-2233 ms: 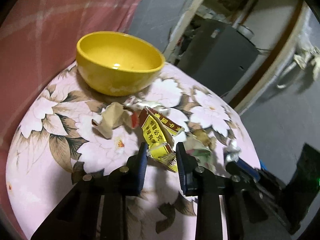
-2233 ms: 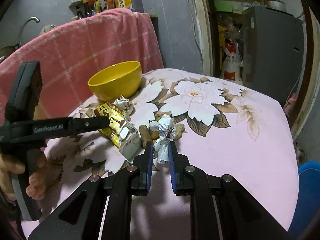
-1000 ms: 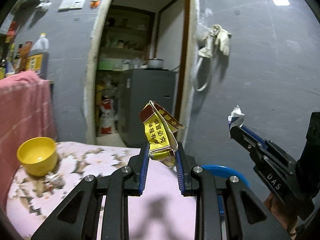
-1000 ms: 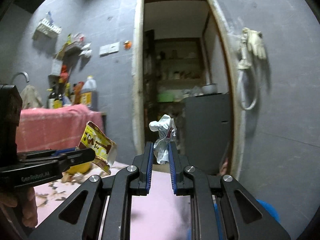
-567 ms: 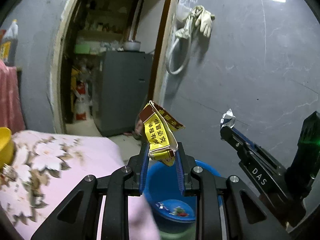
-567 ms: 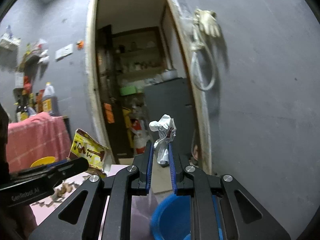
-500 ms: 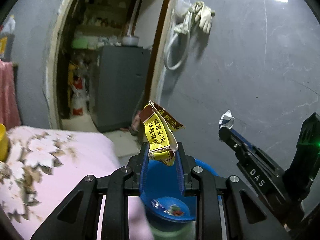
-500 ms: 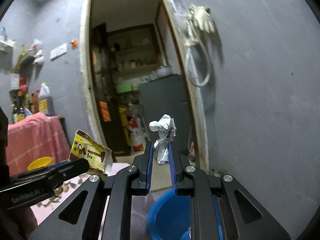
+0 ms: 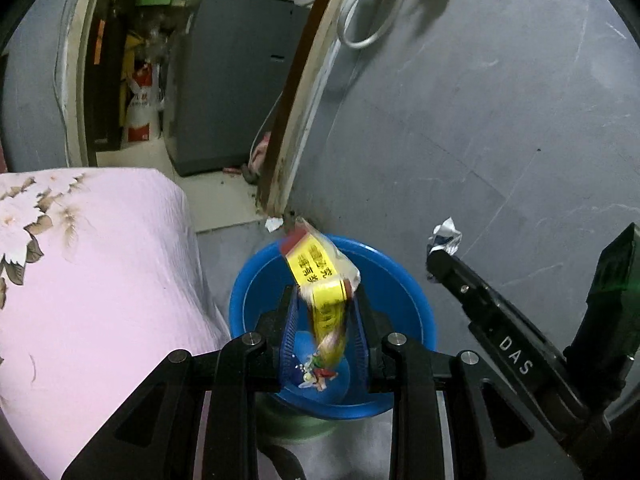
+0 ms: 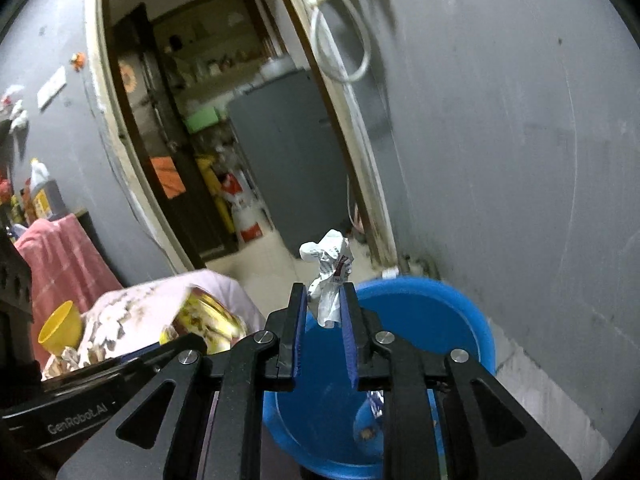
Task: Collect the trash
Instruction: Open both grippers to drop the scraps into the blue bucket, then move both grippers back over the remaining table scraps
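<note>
We look down on a blue basin [image 9: 404, 292] on the floor by a grey wall [image 9: 480, 120]; a pink floral cloth [image 9: 100, 280] lies just to its left, and a doorway [image 10: 224, 120] behind opens on a grey cabinet [image 9: 228, 80]; a white hose [image 9: 360, 20] hangs on the wall; a yellow bowl [image 10: 60, 328] sits on the cloth in the right wrist view; bits of trash [image 9: 316, 372] already lie in the basin.

Nothing stands between our grippers and the basin; our left gripper [image 9: 325, 340] has its jaws narrowly apart with a yellow wrapper [image 9: 316, 272] between them, blurred, so we cannot tell whether the pads press on it; our right gripper [image 10: 324, 336] has its jaws opening, a white wad [image 10: 330, 272] between them and touching the pads near its lower end; both pieces hang over the basin.
</note>
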A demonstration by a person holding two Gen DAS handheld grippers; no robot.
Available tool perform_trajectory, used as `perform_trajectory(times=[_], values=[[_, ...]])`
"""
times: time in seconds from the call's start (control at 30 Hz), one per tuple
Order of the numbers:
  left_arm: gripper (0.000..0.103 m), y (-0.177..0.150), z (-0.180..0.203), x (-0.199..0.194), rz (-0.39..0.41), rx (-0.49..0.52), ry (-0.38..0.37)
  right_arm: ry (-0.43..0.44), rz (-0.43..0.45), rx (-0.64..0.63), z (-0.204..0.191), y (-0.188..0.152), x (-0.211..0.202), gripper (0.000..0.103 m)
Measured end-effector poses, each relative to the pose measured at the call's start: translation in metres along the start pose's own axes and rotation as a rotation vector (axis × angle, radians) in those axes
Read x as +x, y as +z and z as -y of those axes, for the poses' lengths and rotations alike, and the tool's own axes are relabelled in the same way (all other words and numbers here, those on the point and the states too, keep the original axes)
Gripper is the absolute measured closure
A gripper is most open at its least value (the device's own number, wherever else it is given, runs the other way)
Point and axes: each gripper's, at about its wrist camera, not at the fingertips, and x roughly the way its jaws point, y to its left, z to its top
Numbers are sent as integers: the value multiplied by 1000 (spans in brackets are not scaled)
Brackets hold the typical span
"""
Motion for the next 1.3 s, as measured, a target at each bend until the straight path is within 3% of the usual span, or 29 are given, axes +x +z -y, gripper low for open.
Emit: perform_trajectory(times=[0.1,0.17,0.6,0.7,0.8,0.9,0.97,1.07,1.17,1.3], values=[[76,-2,-3,7,-24,-10,4,-8,-33,19,3,-2,5,84],[75,-3,-2,6,-23,-15,2,-11,-37,28,4,-2,4,76],[68,-2,-13,-10,31,-37,33,-18,-29,35,5,3,7,72],[64,0,-16,-20,55,-35,52,-16,-10,20,1,3,6,61],[56,2,-19,-30,81,-39,70,-6,16,7,-3,4,2,57],[48,3,-27,-47,118,-43,104,8,51,-9,-9,5,-3,44],[37,5,-33,-59,149,-45,140,21,85,-17,-14,6,-8,31],[18,4,-44,-84,229,-59,192,42,140,-33,-22,6,-16,22],[5,-1,-55,-111,339,-78,252,75,195,-45,-32,5,-23,16],[3,-7,-67,-140,427,-70,340,131,257,-80,-51,4,-32,8]])
